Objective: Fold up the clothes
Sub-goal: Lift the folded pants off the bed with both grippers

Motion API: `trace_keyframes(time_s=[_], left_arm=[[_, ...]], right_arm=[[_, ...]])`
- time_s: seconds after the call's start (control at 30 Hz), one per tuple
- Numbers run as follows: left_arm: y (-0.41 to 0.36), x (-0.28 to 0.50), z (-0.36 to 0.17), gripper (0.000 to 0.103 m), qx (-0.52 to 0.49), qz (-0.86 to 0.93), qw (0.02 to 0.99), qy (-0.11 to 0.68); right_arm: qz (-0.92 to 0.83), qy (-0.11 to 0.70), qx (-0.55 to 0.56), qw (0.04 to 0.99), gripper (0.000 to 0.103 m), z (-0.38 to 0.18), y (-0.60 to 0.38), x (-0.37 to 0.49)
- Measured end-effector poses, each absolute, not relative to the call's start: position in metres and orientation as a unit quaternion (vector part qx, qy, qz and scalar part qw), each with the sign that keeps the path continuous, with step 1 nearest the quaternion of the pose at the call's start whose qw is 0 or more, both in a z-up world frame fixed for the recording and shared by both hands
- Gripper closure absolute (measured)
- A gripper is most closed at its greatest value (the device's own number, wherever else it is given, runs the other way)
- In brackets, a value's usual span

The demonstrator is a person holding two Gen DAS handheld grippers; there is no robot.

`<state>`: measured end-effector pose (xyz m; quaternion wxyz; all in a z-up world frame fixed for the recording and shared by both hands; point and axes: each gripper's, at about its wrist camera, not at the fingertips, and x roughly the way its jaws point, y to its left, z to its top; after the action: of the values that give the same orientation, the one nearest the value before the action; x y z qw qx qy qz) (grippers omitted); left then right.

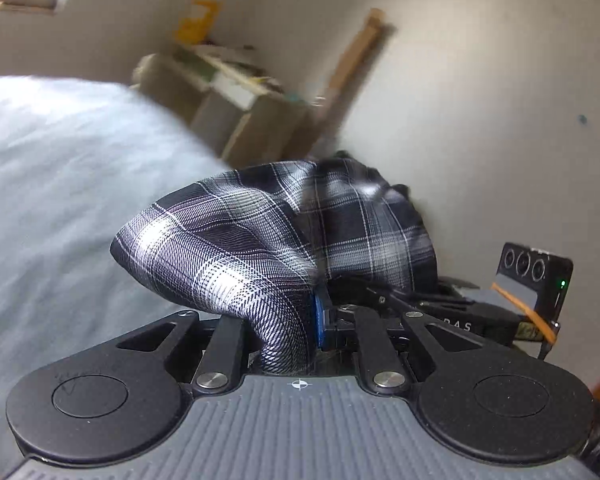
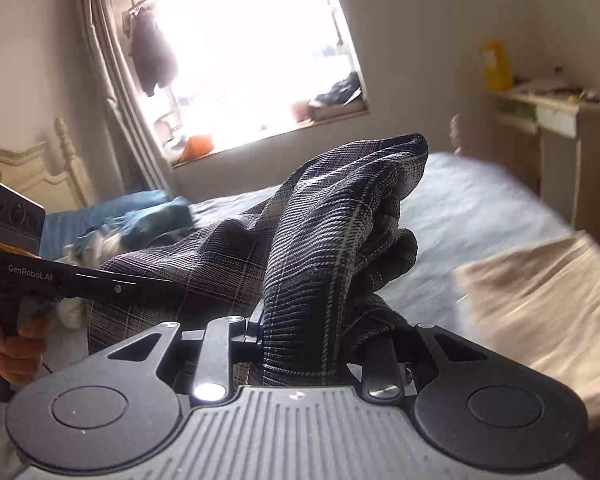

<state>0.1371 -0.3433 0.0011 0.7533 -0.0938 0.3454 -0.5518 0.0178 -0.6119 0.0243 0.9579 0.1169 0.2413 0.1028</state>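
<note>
A dark plaid garment with white checks hangs bunched above the bed, held between both grippers. In the left wrist view my left gripper is shut on a rolled fold of it, and a blue pad shows beside the cloth. In the right wrist view my right gripper is shut on a thick bunch of the same plaid garment, which rises over its fingers and hides them. The left gripper's body shows at the left of that view, with a hand on its handle.
A grey-blue bed lies beneath. A beige cloth lies on it at the right, and a pile of blue and white clothes near the headboard. A desk stands by the wall, with a bright window behind.
</note>
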Motion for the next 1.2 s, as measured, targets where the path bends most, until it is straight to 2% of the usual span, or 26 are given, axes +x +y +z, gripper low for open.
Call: trace_keyframes(time_s=[0.2, 0.43, 0.77, 1.0, 1.1, 1.2], left_arm=[[-0.447, 0.147, -0.008, 0.091, -0.114, -0.586, 0.729, 0.335], [-0.518, 0.155, -0.031, 0.091, -0.108, -0.602, 0.710, 0.349], [-0.548, 0.160, -0.055, 0.091, -0.118, -0.596, 0.699, 0.376], [-0.558, 0.184, -0.097, 0.091, -0.106, -0.555, 0.713, 0.415], [-0.557, 0.194, -0.112, 0.091, -0.113, -0.539, 0.713, 0.435], [-0.553, 0.195, -0.115, 0.091, -0.113, -0.540, 0.712, 0.434]], right_arm=[[0.065, 0.234, 0.105, 0.964, 0.073, 0.033, -0.706, 0.025], [0.050, 0.246, 0.094, 0.963, 0.073, 0.023, -0.777, 0.033], [0.107, 0.275, 0.117, 0.948, 0.073, 0.001, -0.828, 0.057], [0.117, 0.324, 0.130, 0.930, 0.072, -0.051, -0.841, 0.096], [0.102, 0.344, 0.154, 0.921, 0.066, -0.076, -0.846, 0.110], [0.076, 0.348, 0.185, 0.916, 0.049, -0.085, -0.857, 0.110]])
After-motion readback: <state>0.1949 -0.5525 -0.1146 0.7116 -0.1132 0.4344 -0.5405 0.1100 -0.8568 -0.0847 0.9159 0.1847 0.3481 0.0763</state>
